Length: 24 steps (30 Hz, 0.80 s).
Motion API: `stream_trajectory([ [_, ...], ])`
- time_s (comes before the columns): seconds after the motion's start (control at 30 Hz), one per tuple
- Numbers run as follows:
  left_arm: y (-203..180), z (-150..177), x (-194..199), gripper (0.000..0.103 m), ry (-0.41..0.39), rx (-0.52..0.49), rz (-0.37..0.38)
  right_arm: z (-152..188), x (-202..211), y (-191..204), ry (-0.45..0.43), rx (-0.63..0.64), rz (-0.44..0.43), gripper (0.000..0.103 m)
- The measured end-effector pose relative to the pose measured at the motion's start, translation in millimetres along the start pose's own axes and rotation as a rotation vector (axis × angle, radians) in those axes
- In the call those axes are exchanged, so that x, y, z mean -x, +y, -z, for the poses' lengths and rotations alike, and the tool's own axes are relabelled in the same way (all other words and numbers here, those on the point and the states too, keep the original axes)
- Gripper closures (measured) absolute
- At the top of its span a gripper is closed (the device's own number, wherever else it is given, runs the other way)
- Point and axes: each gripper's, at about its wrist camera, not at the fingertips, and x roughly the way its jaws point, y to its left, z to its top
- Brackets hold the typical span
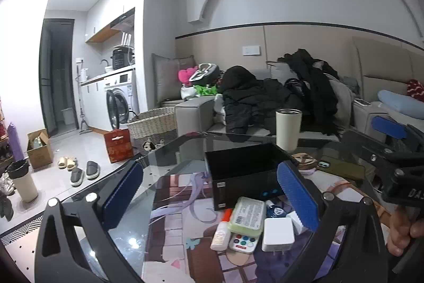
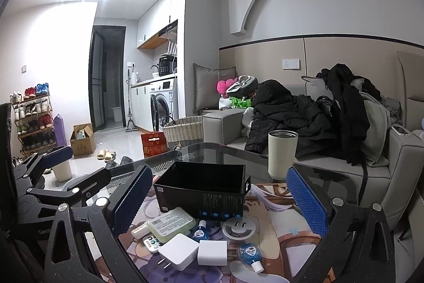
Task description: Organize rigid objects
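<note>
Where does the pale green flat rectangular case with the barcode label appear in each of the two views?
Left wrist view: the pale green flat rectangular case lies low, right of centre, just in front of the open black box.
Right wrist view: the case lies low, left of centre, before the same box.
Shared landmark: the cream tumbler behind the box.
</note>
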Motion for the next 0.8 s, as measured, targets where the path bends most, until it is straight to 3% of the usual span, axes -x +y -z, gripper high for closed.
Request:
stream_trajectory([
  [0.13,-2,0,-5,0.001,0.031,0.000,0.006,-1,2,1,0.000,0.003,-0.001,0.000],
  [0.23,3,-2,-6,0.006,0.055,0.041,0.079,-1,2,0,0.004,0.001,-0.002,0.000],
  [0.3,1,-5,-5,0.008,0.057,0.013,0.033,-2,2,0,0.003,-0.002,-0.002,0.000],
  [0.57,2,-16,17,0.000,-0.055,-0.009,0.066,-3,6,-1,-0.001,-0.007,-0.008,0.000],
  [0.67,-10,-22,5,0.000,0.002,-0.077,-0.069,-4,7,0,-0.009,-0.006,-0.008,0.000],
  [0.7,-11,-23,3,0.001,-0.016,-0.088,-0.113,-5,5,1,-0.007,-0.003,-0.008,0.000],
  [0.8,-6,-24,5,0.001,-0.065,-0.066,-0.103,-5,5,2,-0.006,-0.001,-0.007,0.000],
])
